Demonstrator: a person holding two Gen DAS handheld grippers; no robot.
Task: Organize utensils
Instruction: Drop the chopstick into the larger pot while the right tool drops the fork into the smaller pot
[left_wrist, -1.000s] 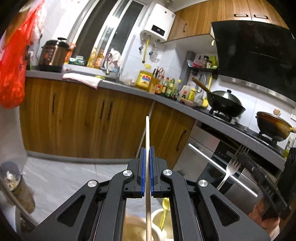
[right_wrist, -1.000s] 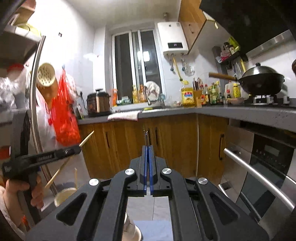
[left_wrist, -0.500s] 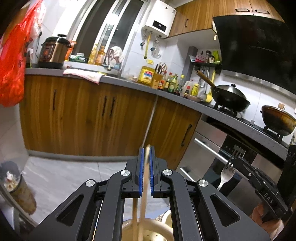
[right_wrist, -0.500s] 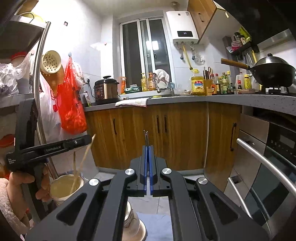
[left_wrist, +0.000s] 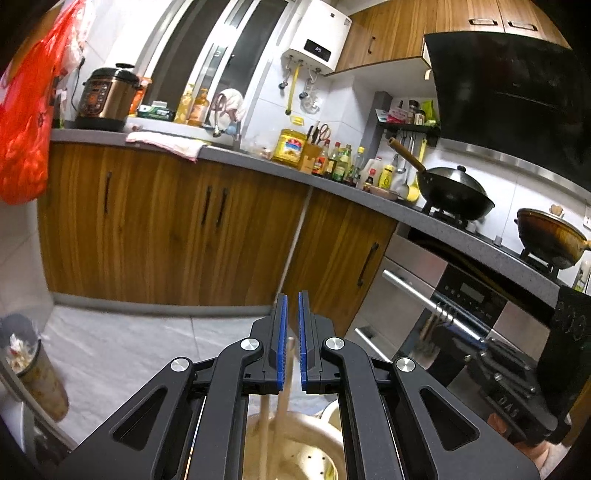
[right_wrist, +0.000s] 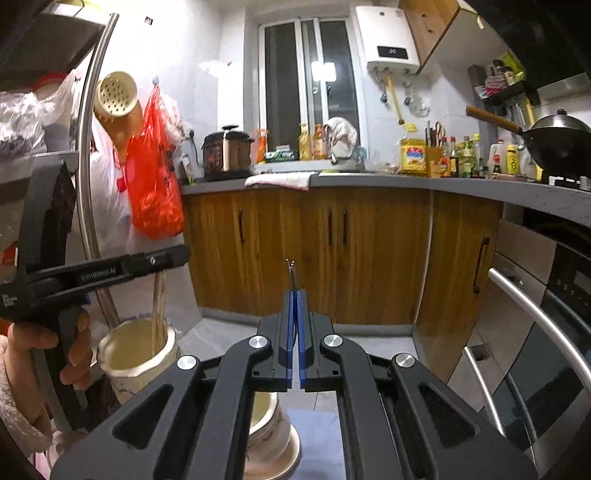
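The left gripper (left_wrist: 290, 334) sits low in the middle of its own view, its blue-lined jaws parted by a narrow gap with a pale chopstick (left_wrist: 286, 384) standing in that gap; whether the pads actually press on it I cannot tell (the stick is blurred there). Below, at the bottom centre, the chopstick and a second one beside it run down into a cream holder (left_wrist: 295, 450) with small holes in its floor. In the right wrist view the same holder (right_wrist: 135, 354) shows at lower left, the chopsticks (right_wrist: 159, 306) rising out of it to the black jaws of the left gripper (right_wrist: 166, 260), which a hand (right_wrist: 48, 354) grips by the handle.

The right gripper (right_wrist: 295, 328) is clenched on a fork (right_wrist: 291, 275): only thin metal tips poke up above the blue pads at the frame's centre. From the left wrist view that fork (left_wrist: 430, 325) shows blurred at right, tines up, in front of the oven. Another pale cup (right_wrist: 271, 432) sits under the right gripper at the bottom of its view.
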